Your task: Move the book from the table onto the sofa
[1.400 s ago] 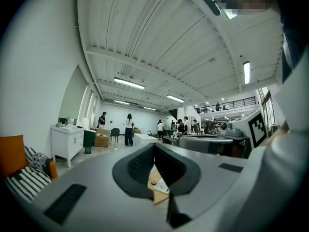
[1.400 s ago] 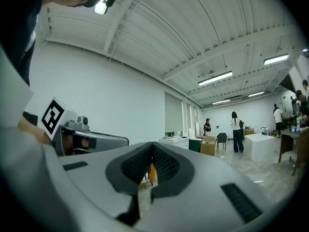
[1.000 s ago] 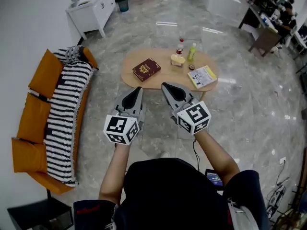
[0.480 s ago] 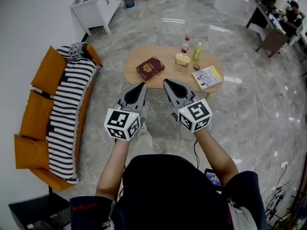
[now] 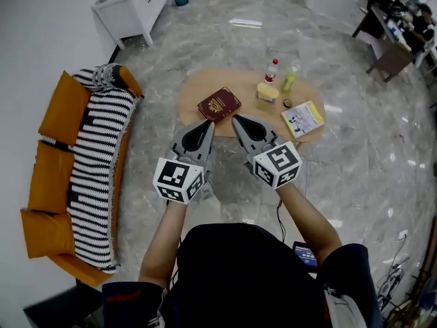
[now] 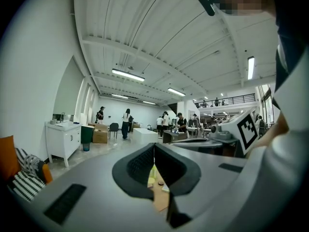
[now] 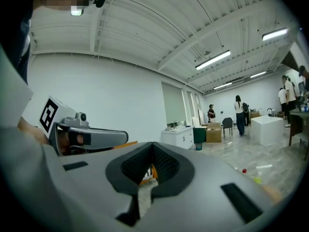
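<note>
Both tongs are level and side by side, tips aimed at the worktop (image 5: 239, 82).

- Left tongs (image 5: 206, 124): jaws fully together, nothing between them.
- Right tongs (image 5: 235, 119): the same, closed and empty.
- Book (image 5: 219, 104): dark red, flat and closed on the near part of the worktop. It lies just ahead of both tips, between their lines, untouched.
- Sofa (image 5: 63, 108): well off to the left of the left tongs, with a striped throw (image 5: 95, 149) over its seat.

Risks, as I judge them:

- **Shoving the book.** The jaws are closed, so arriving like this I would only push it. Two bottles (image 5: 272, 70) and a yellow block (image 5: 267, 91) stand beyond it, ahead and right of the right tongs. A push could slide the book into them and tip a bottle.
- **Poor grip.** The book lies flat, and no edge overhangs as far as I can tell. A jaw may fail to get under it, or may catch the cover alone. Then the pages fall open and it slips on the lift.
- **Wrong pick.** A yellow-white booklet (image 5: 302, 118) lies further right of the right tongs. I take the red one as the task's book, but that is my reading.
- **Long carry.** The sofa is a long way left, and a thin one-sided pinch could let the book swing loose. Set down near the seat's front edge, it could slide off the throw to the floor.
</note>
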Tool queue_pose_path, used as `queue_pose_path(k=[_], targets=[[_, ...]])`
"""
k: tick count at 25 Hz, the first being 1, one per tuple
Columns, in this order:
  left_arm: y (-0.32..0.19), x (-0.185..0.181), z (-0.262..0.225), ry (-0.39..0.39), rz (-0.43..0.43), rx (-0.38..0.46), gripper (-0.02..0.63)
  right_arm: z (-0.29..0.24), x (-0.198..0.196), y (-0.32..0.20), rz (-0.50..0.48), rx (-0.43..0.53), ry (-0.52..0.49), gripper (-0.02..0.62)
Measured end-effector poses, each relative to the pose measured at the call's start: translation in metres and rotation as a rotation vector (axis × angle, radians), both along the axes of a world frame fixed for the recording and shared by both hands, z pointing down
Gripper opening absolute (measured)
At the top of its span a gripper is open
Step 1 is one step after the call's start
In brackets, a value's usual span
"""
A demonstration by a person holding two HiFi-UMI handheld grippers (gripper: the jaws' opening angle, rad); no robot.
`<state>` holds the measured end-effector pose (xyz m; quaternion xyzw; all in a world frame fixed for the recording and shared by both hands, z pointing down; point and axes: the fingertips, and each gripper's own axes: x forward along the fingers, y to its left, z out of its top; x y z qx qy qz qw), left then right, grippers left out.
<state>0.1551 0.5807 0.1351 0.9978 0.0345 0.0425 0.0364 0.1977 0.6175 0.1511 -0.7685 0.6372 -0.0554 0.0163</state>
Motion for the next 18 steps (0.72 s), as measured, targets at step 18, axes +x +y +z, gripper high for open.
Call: queue_pose_path(k=[18], targets=[[-0.192,0.074,0.036,-0.036,0.071,-0.097,0.017,0.019,0.076,-0.18,0.059,-0.114,0.01,0.011]])
